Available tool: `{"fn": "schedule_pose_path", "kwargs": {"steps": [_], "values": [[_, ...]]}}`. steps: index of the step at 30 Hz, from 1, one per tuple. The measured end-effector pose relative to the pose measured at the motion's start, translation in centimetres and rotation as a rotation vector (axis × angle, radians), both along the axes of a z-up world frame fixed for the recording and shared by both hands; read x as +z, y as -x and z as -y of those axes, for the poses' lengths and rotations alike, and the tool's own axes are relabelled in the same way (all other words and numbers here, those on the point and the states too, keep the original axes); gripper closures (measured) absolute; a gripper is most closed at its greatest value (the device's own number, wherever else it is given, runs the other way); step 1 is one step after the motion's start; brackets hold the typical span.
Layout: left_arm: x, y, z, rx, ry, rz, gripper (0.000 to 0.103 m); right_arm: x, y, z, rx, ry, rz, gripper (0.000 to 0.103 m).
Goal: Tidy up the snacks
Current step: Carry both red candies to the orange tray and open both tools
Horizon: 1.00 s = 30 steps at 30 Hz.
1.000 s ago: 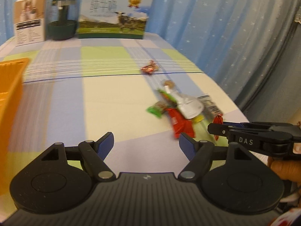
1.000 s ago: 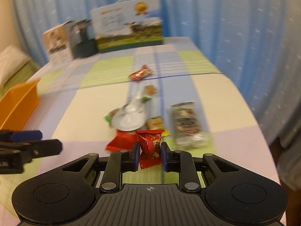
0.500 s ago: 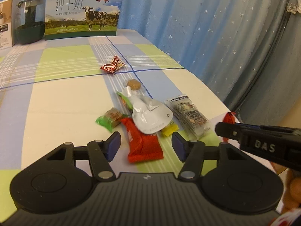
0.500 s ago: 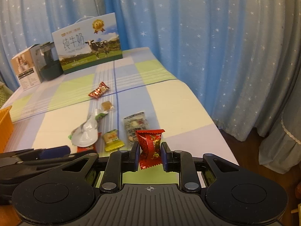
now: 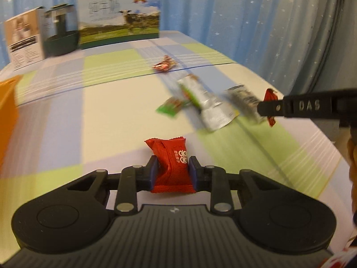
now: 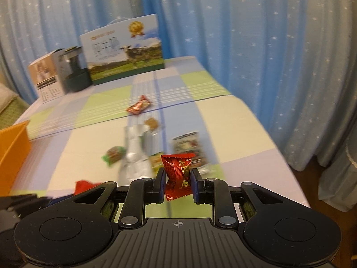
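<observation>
Blue star-dotted curtains hang behind the table, whose checked cloth (image 5: 67,116) in cream, green and pale blue runs away from me. My left gripper (image 5: 173,173) is pinched on a plain red snack packet with white lettering (image 5: 171,165), held upright between the blue pads and lifted clear of the cloth. My right gripper (image 6: 177,184) is pressed onto a small shiny red candy wrapper with gold print (image 6: 178,173), also held off the table; in the left view it reaches in from the right edge.

Loose snacks lie blurred on the cloth ahead: a crumpled silver foil pouch (image 5: 207,105), a green-wrapped sweet (image 5: 170,107) just left of it, a grey printed snack bag (image 5: 242,100) to its right, and a red twisted candy (image 5: 164,65) farther back. An orange plastic basket (image 6: 12,154) sits at the left edge. At the far end stand a milk carton box with a cow picture (image 5: 119,15), a dark green appliance (image 5: 61,38) and a white product box (image 5: 23,40).
</observation>
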<state>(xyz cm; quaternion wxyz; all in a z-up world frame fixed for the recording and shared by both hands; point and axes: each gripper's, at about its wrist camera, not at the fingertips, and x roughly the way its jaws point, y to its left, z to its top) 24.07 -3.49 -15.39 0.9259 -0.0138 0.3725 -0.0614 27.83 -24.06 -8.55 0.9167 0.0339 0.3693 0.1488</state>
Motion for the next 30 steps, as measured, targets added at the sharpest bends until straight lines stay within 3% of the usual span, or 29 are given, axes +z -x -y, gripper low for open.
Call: {"fn": "schedule_pose_path", "kwargs": {"steps": [10,12,13,16,30], "values": [[-0.5,-0.1,-1.5,0.059,-0.055,0.024,0.066,-0.4,0.9,-2.5,0.065,0.009,-0.027,0.08],[-0.6,-0.1,-1.5,0.052,-0.065,0.033,0.07,-0.5,0.7,-2.7,0.064,0.008,-0.032,0.08],[-0.5,0.0,-1.5,0.053,-0.063,0.032,0.077,-0.5,0.7,-2.8,0.065,0.007,-0.034,0.08],[-0.1,0.5,-1.9,0.064,-0.045,0.019,0.079,-0.3,0.9,-3.4,0.076,0.009,-0.03,0.08],[5.5,5.3,-6.5,0.175,-0.001,0.058,0.08,2.8,5.0,-7.9,0.152,-0.045,0.011,0.08]]}}
